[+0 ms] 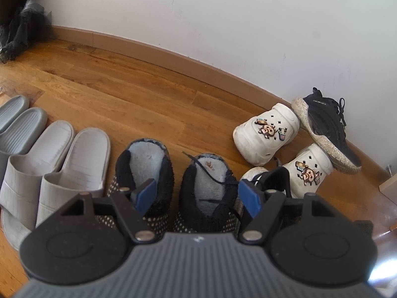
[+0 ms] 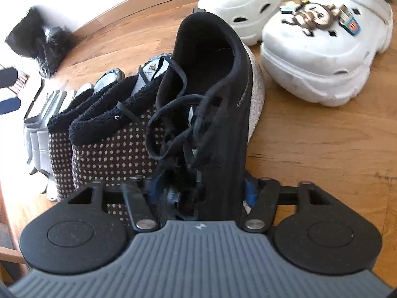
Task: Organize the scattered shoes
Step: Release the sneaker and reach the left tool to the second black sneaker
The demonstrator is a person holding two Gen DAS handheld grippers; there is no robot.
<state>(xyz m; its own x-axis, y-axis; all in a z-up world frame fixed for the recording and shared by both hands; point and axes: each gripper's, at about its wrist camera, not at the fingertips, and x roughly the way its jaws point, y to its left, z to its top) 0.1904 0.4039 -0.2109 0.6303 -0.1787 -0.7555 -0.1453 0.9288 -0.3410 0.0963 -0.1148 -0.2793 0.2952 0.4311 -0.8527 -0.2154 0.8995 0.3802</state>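
floor (image 1: pixel 139 92): warm brown wood planks, glossy | wall (image 1: pixel 223 12): plain white, faint scuffs | skirting board (image 1: pixel 153 54): brown strip where wall meets floor | dark cloth bundle (image 1: pixel 22 24): heaped in far left corner against wall | pale wooden piece (image 1: pixel 388 186): at right edge, mostly cut off

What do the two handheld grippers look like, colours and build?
Both look alike. The left gripper has a ribbed grey body, two round black discs at its sides, black linkage arms on silver pivot pins, and blue pads on its fingers. The right gripper shows the same build, its blue pads partly hidden. No cables, hands or sleeves visible.
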